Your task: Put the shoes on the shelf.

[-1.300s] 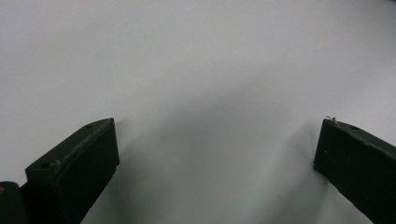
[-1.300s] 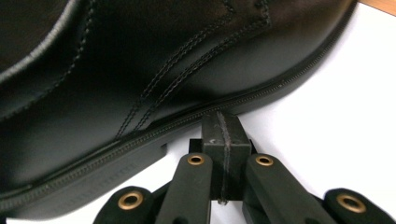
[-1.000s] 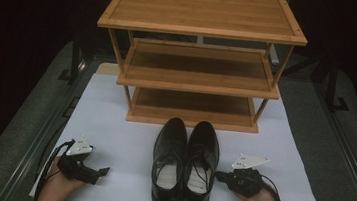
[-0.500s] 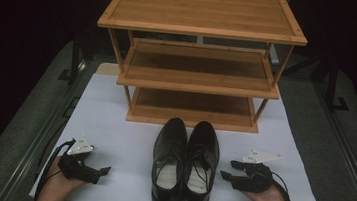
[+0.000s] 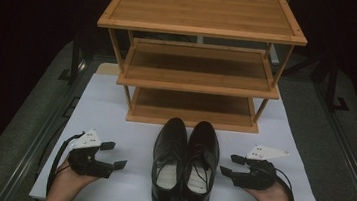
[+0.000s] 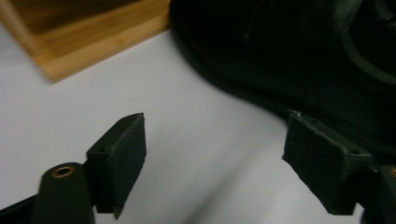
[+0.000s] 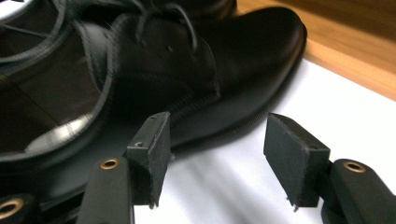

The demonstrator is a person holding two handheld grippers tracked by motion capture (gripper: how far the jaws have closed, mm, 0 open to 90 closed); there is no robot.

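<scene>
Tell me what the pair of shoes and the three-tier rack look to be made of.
Shoes: probably black leather or a look-alike, smooth and polished; the toe cap shines in the right gripper view, with laces and stitched seams.
Rack: looks like bamboo or light wood, matte to satin; fine lengthwise striping on the warm brown slatted shelves and thin square legs. Which of the two, I cannot say.

Your left hand [image 5: 70, 174] comes in from the bottom left, palm up under the left gripper [image 5: 114, 155], whose jaws point toward the middle, stand apart with nothing between them and have just been closing a little. Your right hand [image 5: 269, 195] mirrors it at the bottom right, cradling the right gripper [image 5: 232, 165] with its jaws aimed inward. Those jaws stand partly apart, pressing on nothing, having opened from shut a moment ago.
</scene>
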